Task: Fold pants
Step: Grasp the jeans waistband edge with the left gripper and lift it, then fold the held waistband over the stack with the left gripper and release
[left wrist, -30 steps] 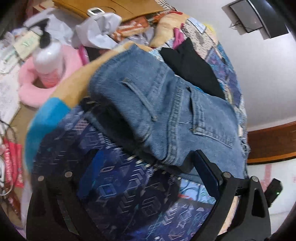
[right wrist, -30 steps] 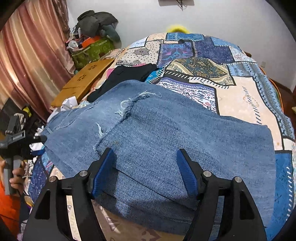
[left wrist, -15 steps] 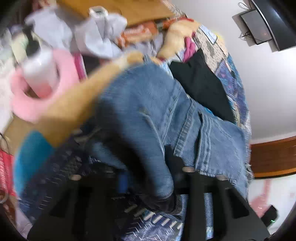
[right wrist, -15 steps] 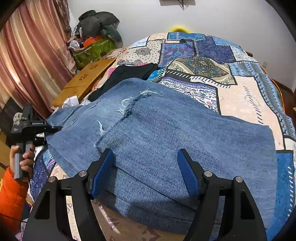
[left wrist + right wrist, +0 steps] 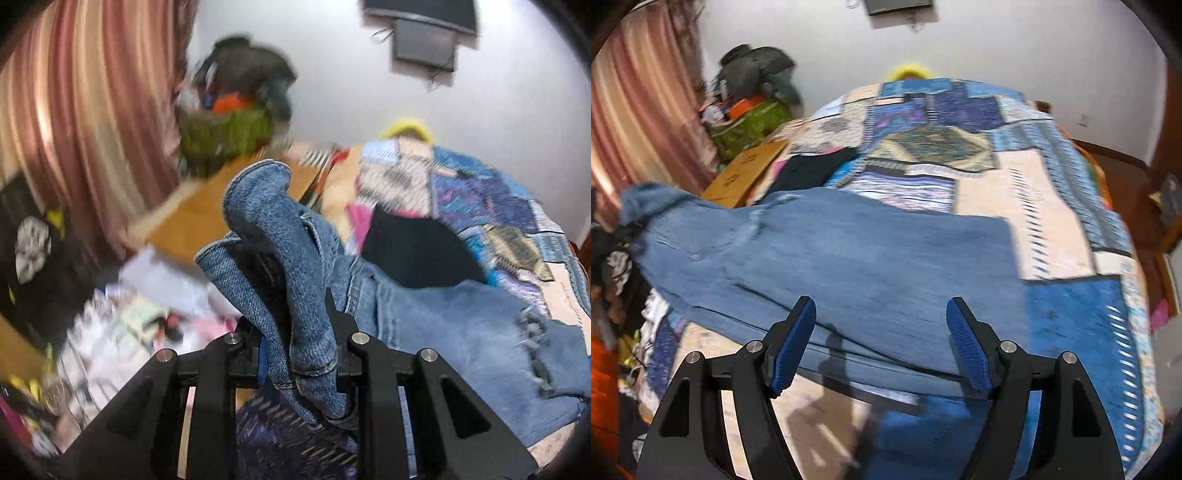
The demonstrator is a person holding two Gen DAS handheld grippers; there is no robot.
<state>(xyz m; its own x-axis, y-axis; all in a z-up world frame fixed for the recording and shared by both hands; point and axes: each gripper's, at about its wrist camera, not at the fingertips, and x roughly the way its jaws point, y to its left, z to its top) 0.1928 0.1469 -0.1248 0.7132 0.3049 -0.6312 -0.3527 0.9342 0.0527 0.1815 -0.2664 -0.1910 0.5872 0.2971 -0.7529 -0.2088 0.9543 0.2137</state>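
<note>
1. While its jaws are closing, the left gripper [image 5: 295, 332] pinches a thick bunched fold of the jeans [image 5: 461, 325]; the denim fills the gap between the two black fingers and stands up above them in a rounded hump.
2. That pinched part is the waist end: a belt loop and stitched seams show on the cloth just beyond the gripper, and the end hangs lifted off the patchwork bedspread [image 5: 498, 192], as the right wrist view shows at its left edge.
3. The rest of the jeans trail from the grip onto the bedspread and lie across its near half, with a frayed rip in the leg.
4. The right gripper [image 5: 881, 347] is spread wide with nothing between its blue pads [image 5: 792, 343]; it hovers over the near edge of the jeans, where the denim overlaps the bedspread's front part, and the pads do not press on the cloth.
5. A black garment [image 5: 417, 251] lies on the bedspread just beyond the jeans, touching their far edge.
6. Off the bedspread's left side sit a brown cardboard box [image 5: 746, 173] and, farther back, a green bag [image 5: 750, 129] heaped with dark clothes.
7. A striped pink curtain [image 5: 74, 122] hangs left of the bedspread.
8. Something yellow [image 5: 908, 72] peeks over the bedspread's far end against the white wall.
</note>
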